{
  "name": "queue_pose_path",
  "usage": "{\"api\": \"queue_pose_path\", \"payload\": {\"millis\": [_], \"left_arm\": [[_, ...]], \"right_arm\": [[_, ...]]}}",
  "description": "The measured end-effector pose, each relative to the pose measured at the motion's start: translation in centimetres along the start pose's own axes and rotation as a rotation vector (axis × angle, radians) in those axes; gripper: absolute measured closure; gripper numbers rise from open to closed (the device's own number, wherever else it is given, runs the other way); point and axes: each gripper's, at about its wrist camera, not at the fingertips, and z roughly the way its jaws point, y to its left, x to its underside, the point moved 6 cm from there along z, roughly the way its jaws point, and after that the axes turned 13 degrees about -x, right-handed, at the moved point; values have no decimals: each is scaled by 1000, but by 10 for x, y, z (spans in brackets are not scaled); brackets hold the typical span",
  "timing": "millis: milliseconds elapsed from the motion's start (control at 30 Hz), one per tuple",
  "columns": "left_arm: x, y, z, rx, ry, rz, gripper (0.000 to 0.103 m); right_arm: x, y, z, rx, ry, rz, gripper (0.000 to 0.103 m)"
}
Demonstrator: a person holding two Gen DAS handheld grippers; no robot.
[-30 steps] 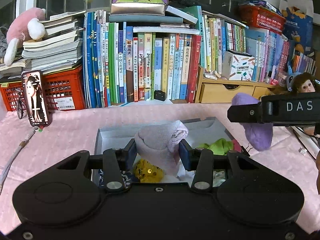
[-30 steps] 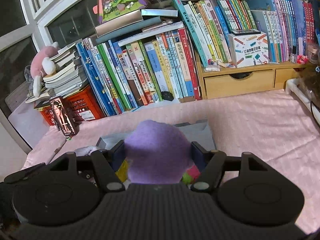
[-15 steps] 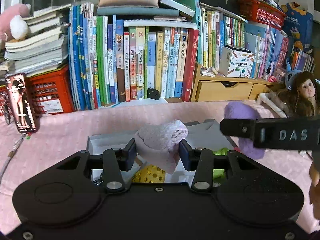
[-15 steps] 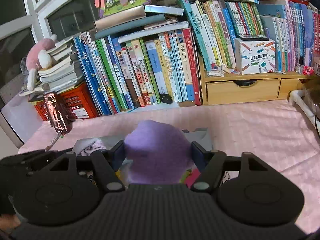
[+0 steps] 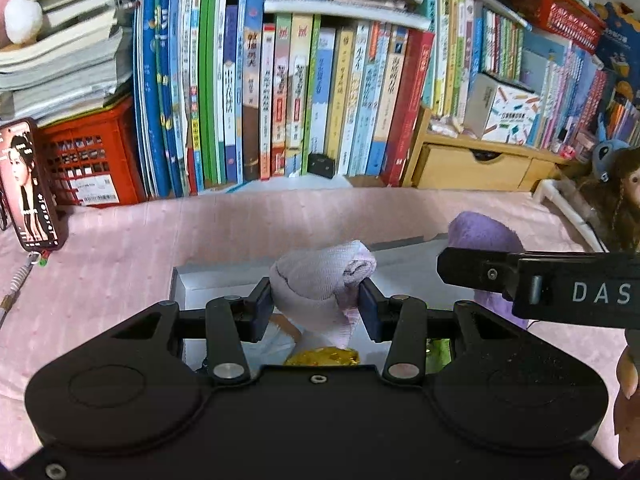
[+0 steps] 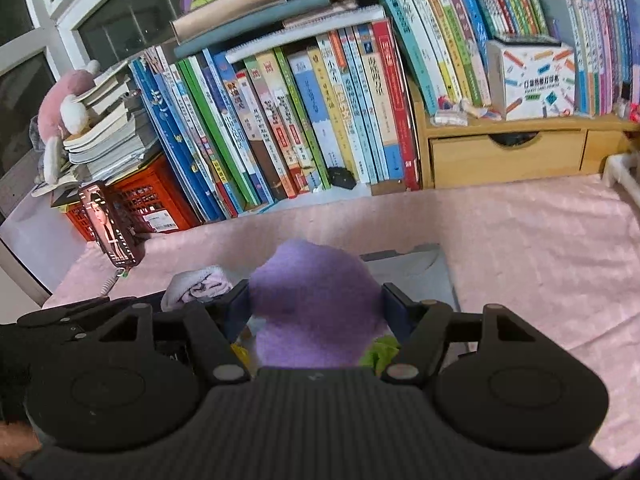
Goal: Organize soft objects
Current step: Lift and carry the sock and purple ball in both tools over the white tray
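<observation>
- Pads of the left claw (image 5: 316, 310) press on both sides of a rolled pale lilac cloth (image 5: 320, 280), clenched on it; the roll bulges above the pads, so the grip sits low on the bundle and likely keeps it from unrolling.
- The right claw (image 6: 316, 312) is likewise clamped on a purple plush item (image 6: 316, 300), a fuzzy rounded lump that fills the gap between its pads and hides most of what lies under it.
- Both claws tilt downward over an open grey box (image 5: 400, 268) on the pink tabletop (image 5: 120, 248), the cloth over its middle and the plush at its right-hand edge; by my reading this is the carry toward the box, with release not yet done.
- Inside the box sit other soft pieces: something yellow (image 5: 322, 356) and something bright green (image 6: 380, 350), both largely hidden behind the claws, so I would judge the sorting partly done.
- Free floor shows at the box's far side, a fair spot for the cloth.
- Farther off, well apart from the box, a row of upright books (image 5: 280, 100), a red crate (image 5: 88, 160) and a phone (image 5: 28, 184) stand along the back.
</observation>
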Motion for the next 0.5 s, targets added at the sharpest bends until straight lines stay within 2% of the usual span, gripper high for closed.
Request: {"api": "queue_pose_path", "payload": {"millis": [233, 500], "left_arm": [[3, -2, 18, -5, 45, 34, 60], [9, -1, 40, -4, 121, 30, 60]], "right_arm": [[2, -2, 24, -29, 51, 2, 32], [5, -15, 46, -12, 96, 4, 32]]}}
